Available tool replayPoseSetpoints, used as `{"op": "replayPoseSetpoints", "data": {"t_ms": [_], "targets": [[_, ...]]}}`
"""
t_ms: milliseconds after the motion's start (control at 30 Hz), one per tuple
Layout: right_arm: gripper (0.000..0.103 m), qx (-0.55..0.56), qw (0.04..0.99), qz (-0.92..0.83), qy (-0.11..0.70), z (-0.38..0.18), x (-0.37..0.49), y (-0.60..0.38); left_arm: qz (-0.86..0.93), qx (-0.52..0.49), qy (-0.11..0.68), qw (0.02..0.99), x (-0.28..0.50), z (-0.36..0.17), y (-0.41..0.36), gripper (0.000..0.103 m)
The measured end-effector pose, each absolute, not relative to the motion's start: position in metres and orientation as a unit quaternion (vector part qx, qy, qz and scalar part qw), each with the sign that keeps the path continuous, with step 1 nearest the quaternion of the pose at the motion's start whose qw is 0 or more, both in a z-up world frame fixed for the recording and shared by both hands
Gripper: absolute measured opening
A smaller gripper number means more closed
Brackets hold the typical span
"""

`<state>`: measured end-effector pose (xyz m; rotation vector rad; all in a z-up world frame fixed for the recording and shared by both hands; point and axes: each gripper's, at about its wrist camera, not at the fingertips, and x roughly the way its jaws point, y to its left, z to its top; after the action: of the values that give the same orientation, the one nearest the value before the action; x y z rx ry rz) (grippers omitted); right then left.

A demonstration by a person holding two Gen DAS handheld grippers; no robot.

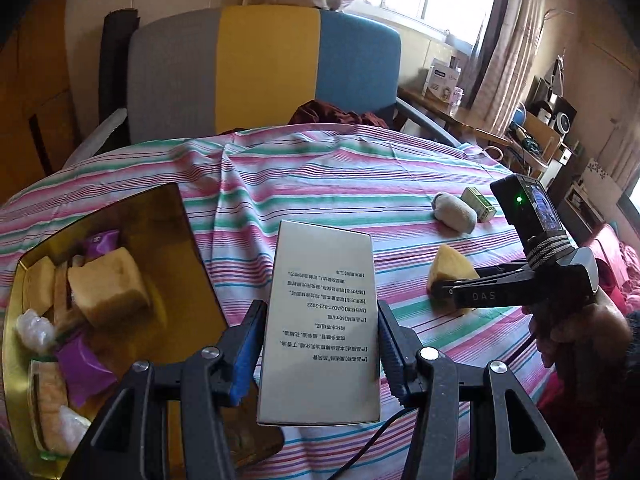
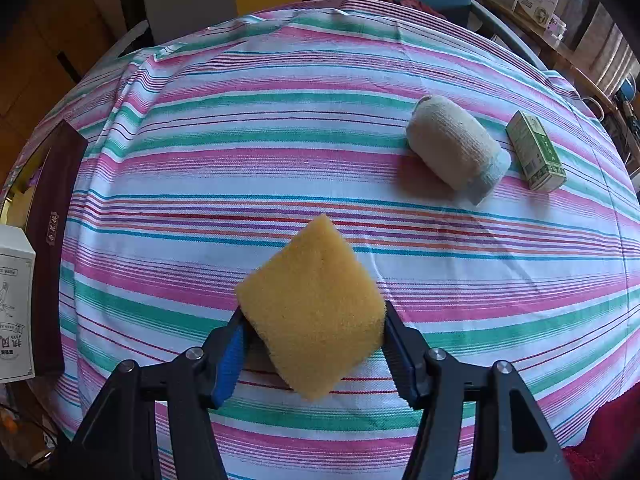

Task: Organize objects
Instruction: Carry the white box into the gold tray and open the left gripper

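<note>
Striped cloth (image 2: pixel 280 128) (bare mid-table); left gripper (image 1: pixel 320 344) jaws clamped on box (image 1: pixel 320 320), right gripper (image 2: pixel 314 344) jaws clamped on sponge (image 2: pixel 316 308).

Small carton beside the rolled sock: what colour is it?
Green small carton, with pale printed panels; clearest in the right wrist view.

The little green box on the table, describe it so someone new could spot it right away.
On the striped tablecloth, look toward its far right edge. There the green box lies flat beside a rolled grey-white cloth. It is the only hard-edged, printed green carton; its neighbour is soft and rounded.
</note>
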<state>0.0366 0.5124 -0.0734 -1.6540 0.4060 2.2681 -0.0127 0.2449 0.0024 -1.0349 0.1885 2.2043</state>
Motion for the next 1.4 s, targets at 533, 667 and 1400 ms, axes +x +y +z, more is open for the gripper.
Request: {"op": "replayPoseSetpoints", "data": {"t_ms": [533, 667, 1400], "targets": [[0.063, -0.578, 0.159, 0.79, 0.125, -0.071, 0.047, 0.518, 0.861, -0.404, 0.026, 0.307, -0.03, 0.009, 0.183, 0.051], [0.063, -0.578, 0.16, 0.791, 0.12, -0.068, 0.05, 0.521, 0.87, -0.408, -0.005, 0.277, -0.046, 0.013, 0.139, 0.051], [0.063, -0.579, 0.161, 0.791, 0.116, -0.067, 0.046, 0.515, 0.865, -0.461, 0.027, 0.194, -0.06, -0.045, 0.118, 0.051]]}}
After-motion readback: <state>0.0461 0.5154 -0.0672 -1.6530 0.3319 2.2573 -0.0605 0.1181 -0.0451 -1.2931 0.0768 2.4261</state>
